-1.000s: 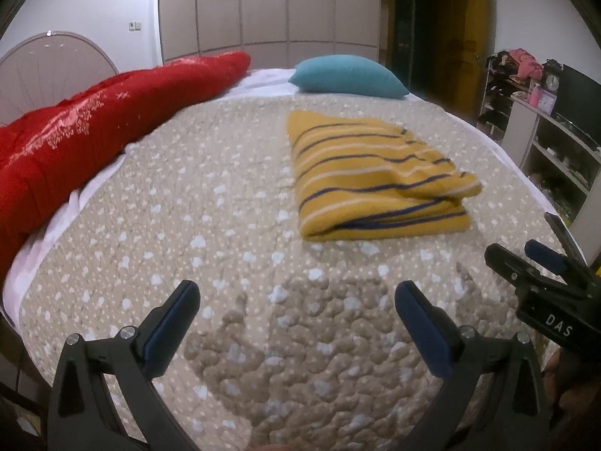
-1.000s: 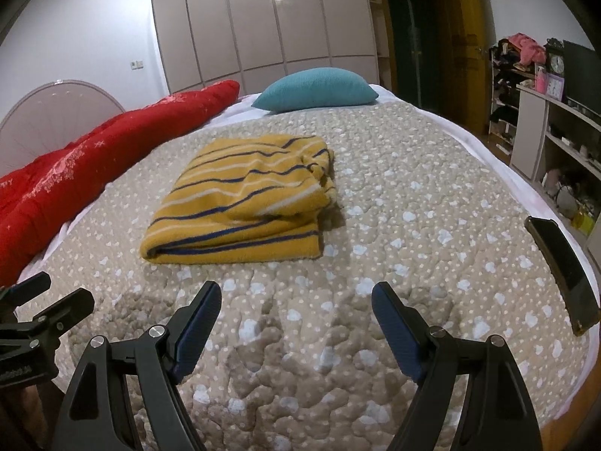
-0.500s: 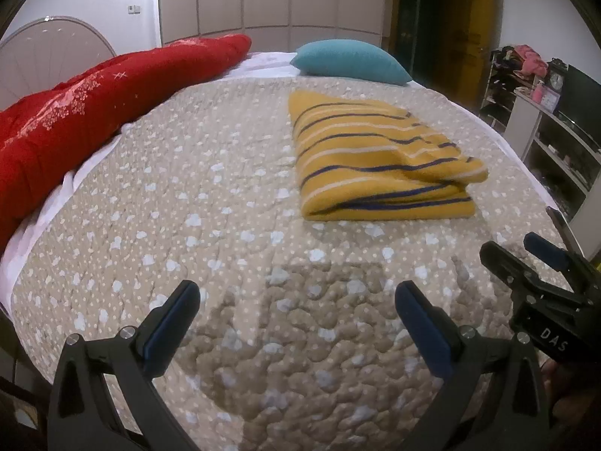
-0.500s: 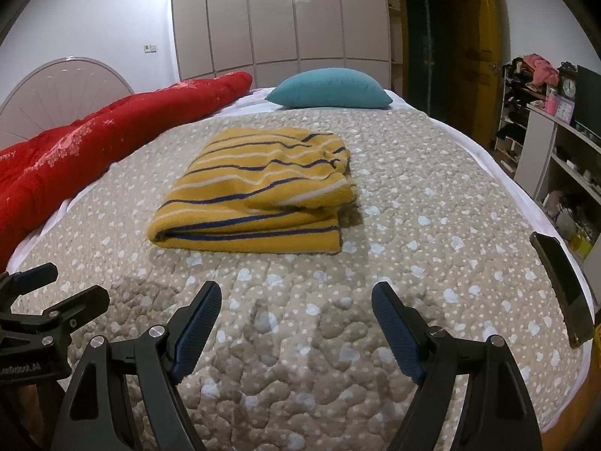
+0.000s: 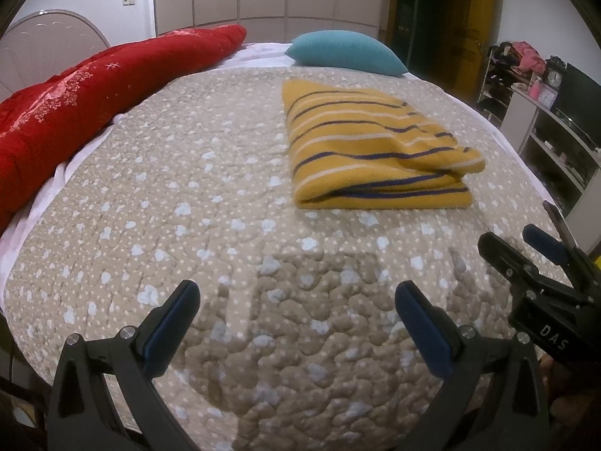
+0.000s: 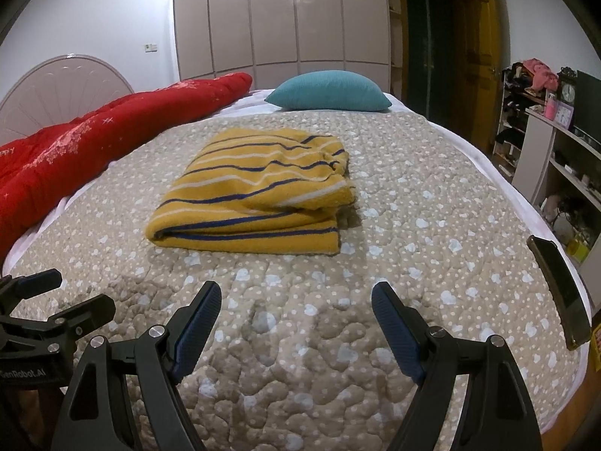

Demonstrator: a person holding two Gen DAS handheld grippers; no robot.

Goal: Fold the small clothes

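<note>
I am holding the left hand-held gripper [image 5: 296, 314] and right hand-held gripper [image 6: 296, 314] spread and empty above the bed's quilt [image 6: 432, 195], facing the folded yellow striped garment [image 6: 255, 195] lying ahead, left-to-right fold edge nearest, closer to the right one.

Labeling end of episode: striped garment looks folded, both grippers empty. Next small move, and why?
Probably nothing but holding both back. The yellow striped garment lies in a stacked fold on the quilt, with the left gripper and right gripper open, empty and short of it. At most, nudge its uneven right edge square.
</note>
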